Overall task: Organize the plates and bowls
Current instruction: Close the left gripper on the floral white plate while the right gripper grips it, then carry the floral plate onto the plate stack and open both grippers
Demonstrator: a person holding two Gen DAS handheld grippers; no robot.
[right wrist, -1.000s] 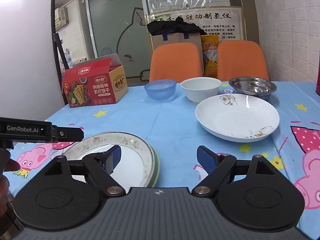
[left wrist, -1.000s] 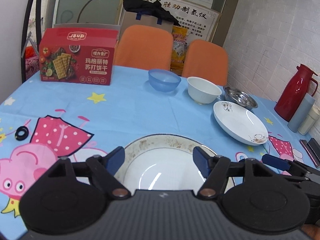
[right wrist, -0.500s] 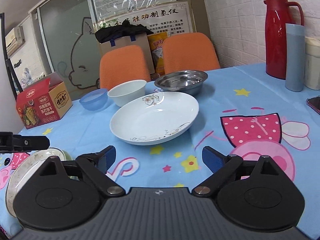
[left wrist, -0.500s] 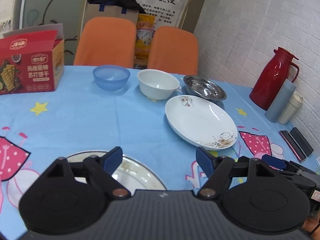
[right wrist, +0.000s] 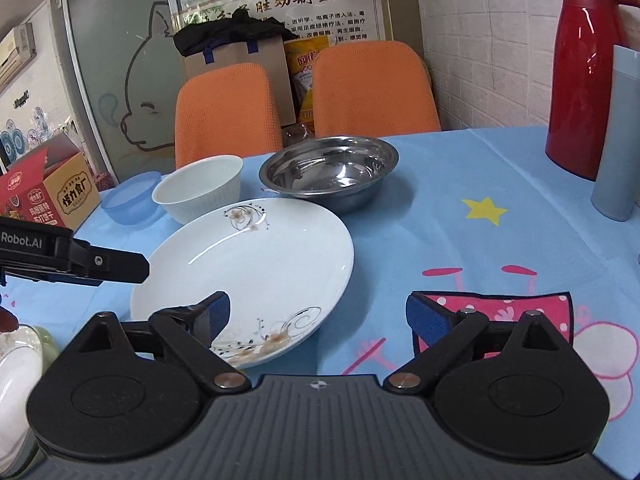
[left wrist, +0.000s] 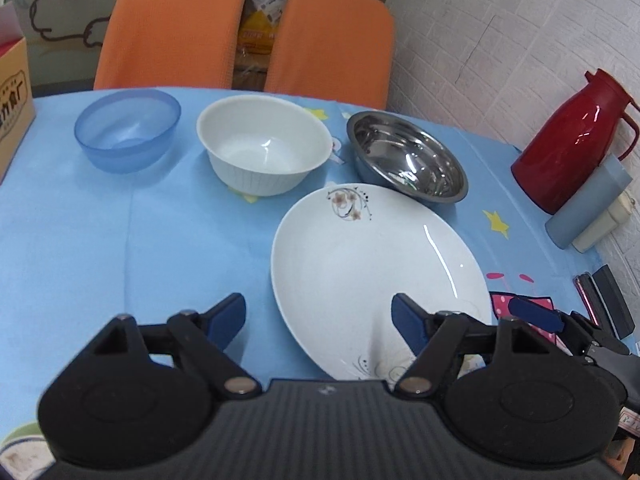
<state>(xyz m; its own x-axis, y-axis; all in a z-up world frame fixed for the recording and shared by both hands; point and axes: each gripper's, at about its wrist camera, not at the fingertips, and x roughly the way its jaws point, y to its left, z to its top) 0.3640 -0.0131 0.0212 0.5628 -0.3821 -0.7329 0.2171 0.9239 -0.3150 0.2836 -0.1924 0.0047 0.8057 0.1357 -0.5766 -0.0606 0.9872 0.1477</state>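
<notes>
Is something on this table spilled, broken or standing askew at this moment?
Nothing stands out. The blue bowl, white bowl and steel bowl sit upright and empty in a row, and the white flowered plate lies flat and whole before them. No spill shows on the tablecloth.

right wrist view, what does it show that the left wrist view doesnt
Only the right wrist view shows the gold-rimmed plate at its lower left edge, the poster with Chinese writing and the black-topped box behind the chairs. Only the left wrist view shows the dark flat items at the table's right edge. Both show the white floral plate, white bowl, blue bowl, steel bowl, red thermos, and both open grippers: left, right.
</notes>
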